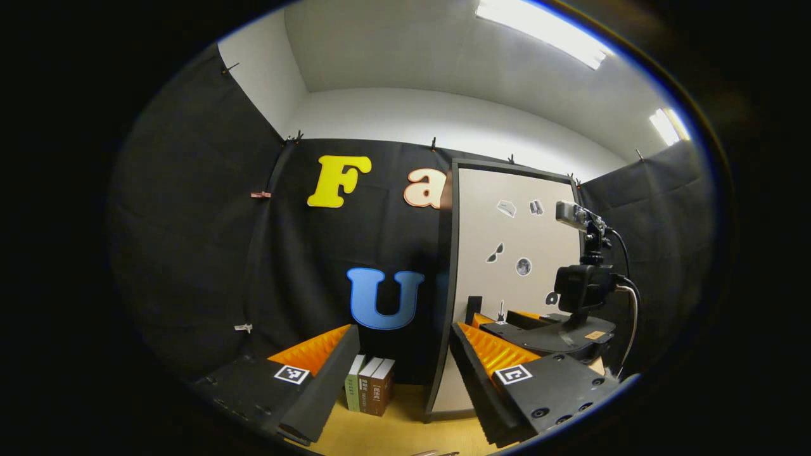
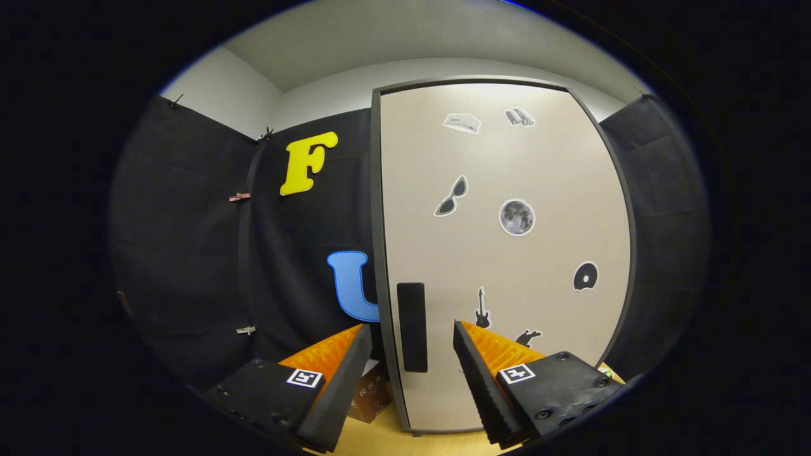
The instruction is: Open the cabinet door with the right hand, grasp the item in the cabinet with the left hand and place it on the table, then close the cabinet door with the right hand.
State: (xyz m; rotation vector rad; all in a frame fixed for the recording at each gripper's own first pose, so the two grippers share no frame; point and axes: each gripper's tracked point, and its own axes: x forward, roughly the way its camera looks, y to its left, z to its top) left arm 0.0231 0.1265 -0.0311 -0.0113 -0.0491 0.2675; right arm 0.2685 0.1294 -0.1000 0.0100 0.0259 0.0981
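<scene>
Here, both grippers gape — right gripper (image 2: 412, 354) at the closed cabinet door's (image 2: 507, 266) handle (image 2: 412, 326), left gripper (image 1: 405, 361) apart.

Both views face the cabinet door (image 2: 500, 253) from low over the table (image 1: 393, 430), the right gripper view nearer.

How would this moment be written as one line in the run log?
stage: before opening | cabinet door: shut | right gripper: open, handle between fingers, not gripped | left gripper: open, holding nothing | books: on table

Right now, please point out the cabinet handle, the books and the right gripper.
handle (image 2: 412, 326): right gripper view, middle of the bar.
books (image 1: 370, 392): left gripper view, middle spine.
right gripper (image 2: 412, 354): right gripper view, between its fingertips.
</scene>
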